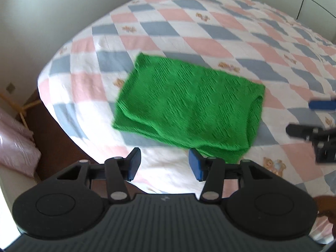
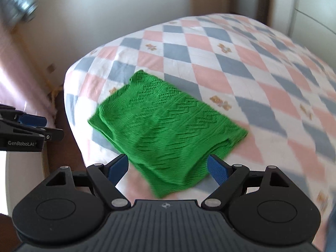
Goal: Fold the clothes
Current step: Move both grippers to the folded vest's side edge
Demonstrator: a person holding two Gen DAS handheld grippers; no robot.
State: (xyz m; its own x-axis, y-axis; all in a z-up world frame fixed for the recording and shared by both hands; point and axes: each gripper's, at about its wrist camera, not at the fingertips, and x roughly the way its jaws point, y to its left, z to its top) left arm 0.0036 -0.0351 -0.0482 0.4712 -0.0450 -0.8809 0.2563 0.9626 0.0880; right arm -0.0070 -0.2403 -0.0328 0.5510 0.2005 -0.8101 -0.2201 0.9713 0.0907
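The green sweater (image 1: 189, 107) lies on the bed (image 1: 231, 33) near its corner, already a layered rectangle. The left tool (image 1: 164, 166) and right tool (image 2: 168, 169) hang above its near edge, both spread wide, holding nothing, so the cloth rests undisturbed.

Motion blur across both views; knit pattern on the green garment (image 2: 166, 126) smears toward its near edge. Its near corner sits behind the left gripper's (image 1: 164, 166) right finger in the left wrist view. Right gripper (image 1: 310, 117) cut off by the frame edge there, jaw spacing unreadable. Grey object (image 2: 19, 2) top left too blurred to identify. Quilt (image 2: 294, 96) streaks at right.
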